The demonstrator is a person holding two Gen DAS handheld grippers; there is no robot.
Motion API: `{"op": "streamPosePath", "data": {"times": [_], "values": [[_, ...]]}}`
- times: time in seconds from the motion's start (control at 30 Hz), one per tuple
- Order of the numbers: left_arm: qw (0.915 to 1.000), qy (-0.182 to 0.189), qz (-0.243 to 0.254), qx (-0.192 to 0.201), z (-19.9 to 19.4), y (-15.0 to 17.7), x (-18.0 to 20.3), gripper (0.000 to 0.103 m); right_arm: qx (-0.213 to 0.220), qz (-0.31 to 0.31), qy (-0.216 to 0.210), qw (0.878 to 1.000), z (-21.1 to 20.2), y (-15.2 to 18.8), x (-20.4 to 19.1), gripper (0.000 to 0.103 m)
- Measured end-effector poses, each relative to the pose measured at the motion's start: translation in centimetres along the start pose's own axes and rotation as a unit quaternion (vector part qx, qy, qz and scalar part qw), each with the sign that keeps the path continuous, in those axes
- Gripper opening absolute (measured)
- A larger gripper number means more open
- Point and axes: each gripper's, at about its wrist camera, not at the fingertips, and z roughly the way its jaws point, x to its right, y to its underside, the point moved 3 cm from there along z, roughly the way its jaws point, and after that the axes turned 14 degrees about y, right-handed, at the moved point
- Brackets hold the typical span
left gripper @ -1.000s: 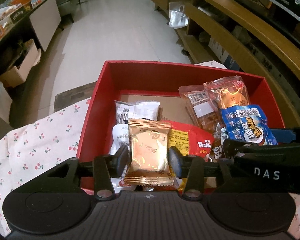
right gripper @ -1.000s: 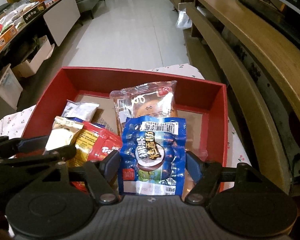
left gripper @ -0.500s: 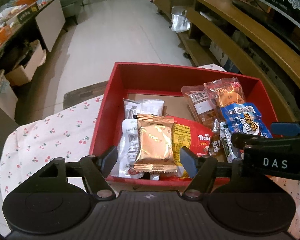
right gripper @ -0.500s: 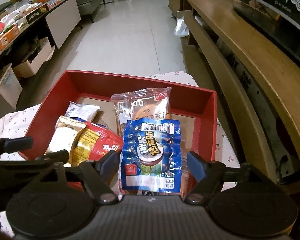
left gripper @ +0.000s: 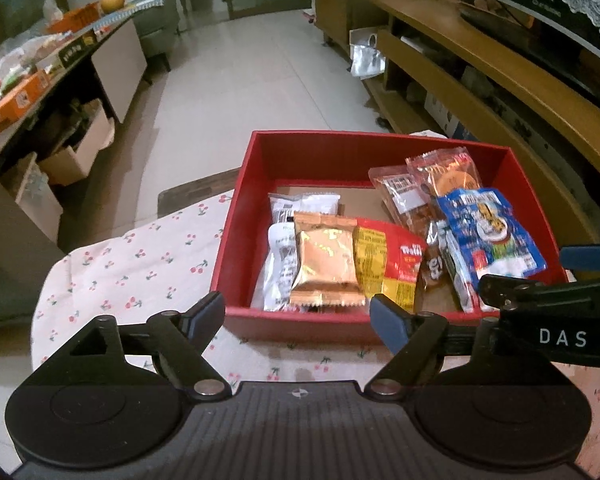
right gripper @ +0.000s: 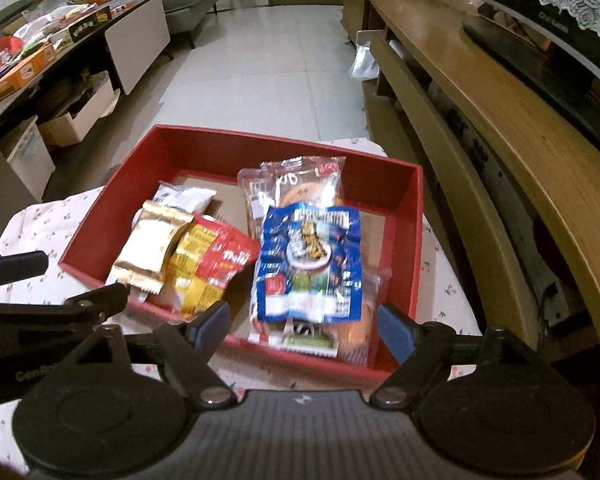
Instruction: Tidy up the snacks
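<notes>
A red box (left gripper: 240,184) stands on the cherry-print cloth and holds several snack packets. In the left wrist view a gold packet (left gripper: 326,264) lies at the box's front, beside a red and yellow bag (left gripper: 388,264) and a blue packet (left gripper: 488,232). My left gripper (left gripper: 296,314) hovers just short of the box's front wall, its jaws opening and nothing between them. The right wrist view shows the red box (right gripper: 416,248) with the blue packet (right gripper: 308,264) lying on other packets. My right gripper (right gripper: 304,320) hangs over the front edge, its jaws opening and free of the packet.
The cherry-print cloth (left gripper: 140,264) covers the small table under the box. A long wooden cabinet (right gripper: 500,128) runs along the right. A cluttered low table (left gripper: 40,80) and cardboard boxes (left gripper: 80,152) stand at the left, with tiled floor (left gripper: 260,72) beyond.
The left gripper let go of the gold packet and the right let go of the blue packet. Both opened and drew back and up from the box, where the packets now lie.
</notes>
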Motion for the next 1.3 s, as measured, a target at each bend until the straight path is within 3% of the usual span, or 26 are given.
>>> {"op": "streamPosePath", "data": {"times": [0.23, 0.43, 0.63, 1.3], "values": [[0.9996, -0.016, 0.02, 0.008, -1.4, 1.8, 0.7, 0.085, 0.006, 0.002, -0.001, 1.0, -1.6, 2.1, 0.1, 0.087], [0.9978, -0.052, 0.04, 0.013, -2.7, 3.3, 1.6, 0.092, 0.009, 0.008, -0.01, 1.0, -3.2, 4.0, 0.3, 0.087], [0.9998, -0.017, 0.011, -0.001, -3.3, 5.6, 1.4, 0.093, 0.006, 0.016, -0.018, 1.0, -4.5, 6.6, 0.6, 0.087], [0.9999, -0.007, 0.005, -0.014, -5.8, 11.1, 2.3, 0.093, -0.001, 0.013, -0.025, 1.0, -7.2, 12.1, 0.4, 0.087]]}}
